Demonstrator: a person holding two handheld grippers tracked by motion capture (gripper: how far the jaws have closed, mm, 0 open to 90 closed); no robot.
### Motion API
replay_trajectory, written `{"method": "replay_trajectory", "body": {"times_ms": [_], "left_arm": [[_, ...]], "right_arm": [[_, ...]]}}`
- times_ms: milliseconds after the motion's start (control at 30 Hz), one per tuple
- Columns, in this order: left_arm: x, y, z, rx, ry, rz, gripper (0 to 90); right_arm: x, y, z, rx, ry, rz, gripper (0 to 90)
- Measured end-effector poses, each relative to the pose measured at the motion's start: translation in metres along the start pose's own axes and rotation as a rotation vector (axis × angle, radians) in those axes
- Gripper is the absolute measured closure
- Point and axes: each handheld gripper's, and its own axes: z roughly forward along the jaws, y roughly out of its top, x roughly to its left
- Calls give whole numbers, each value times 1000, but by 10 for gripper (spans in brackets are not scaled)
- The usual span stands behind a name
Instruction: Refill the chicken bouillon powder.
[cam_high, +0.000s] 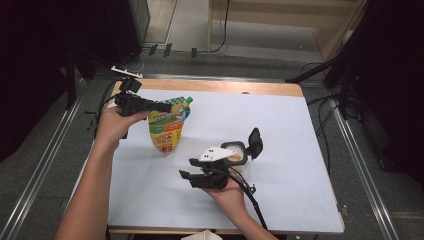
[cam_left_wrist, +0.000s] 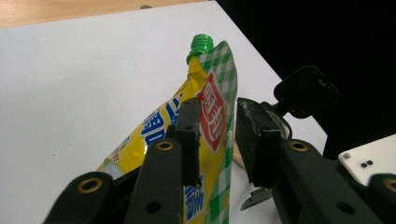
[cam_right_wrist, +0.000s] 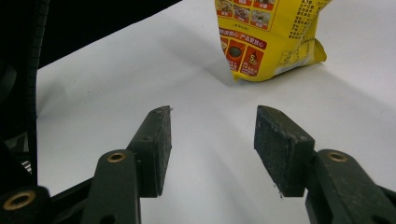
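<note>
A yellow stand-up pouch (cam_high: 167, 131) with a green screw cap (cam_high: 188, 100) stands upright on the white table top (cam_high: 285, 120). My left gripper (cam_high: 167, 106) reaches in from the left at the pouch's top. In the left gripper view the pouch (cam_left_wrist: 212, 88) sits between the jaws of my left gripper (cam_left_wrist: 217, 112); a thin gap shows at the right pad, so the jaws stand open around it. My right gripper (cam_high: 187, 167) lies low near the table's middle, pointing left. Its jaws (cam_right_wrist: 212, 116) are open with nothing between them, and the pouch's base (cam_right_wrist: 266, 42) is ahead.
A pale round container (cam_high: 239, 152) with a black flip lid (cam_high: 255, 142) standing open sits just behind my right gripper; the lid (cam_left_wrist: 306, 91) also appears in the left gripper view. Bare wood edges the table's far side (cam_high: 225, 86). Dark stands and cables surround the table.
</note>
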Motion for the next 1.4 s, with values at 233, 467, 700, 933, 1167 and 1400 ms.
{"method": "replay_trajectory", "body": {"times_ms": [233, 467, 700, 933, 1167, 1400], "left_arm": [[-6, 1, -4, -32, 4, 12, 644], [-10, 2, -16, -59, 28, 18, 608], [-17, 3, -30, -96, 48, 28, 576], [-17, 1, -50, -145, 82, 30, 549], [-11, -2, -61, -177, 126, 18, 516], [1, -6, -63, -169, 129, 5, 481]], "right_arm": [[0, 0, 1, 3, 5, -5, 478], [0, 1, -1, 2, 3, -2, 479], [0, 2, 0, 18, 14, -1, 478], [2, 3, 1, 27, 30, -3, 495], [2, 5, -2, 21, 54, 7, 513], [1, 8, -4, 26, 57, 7, 511]]}}
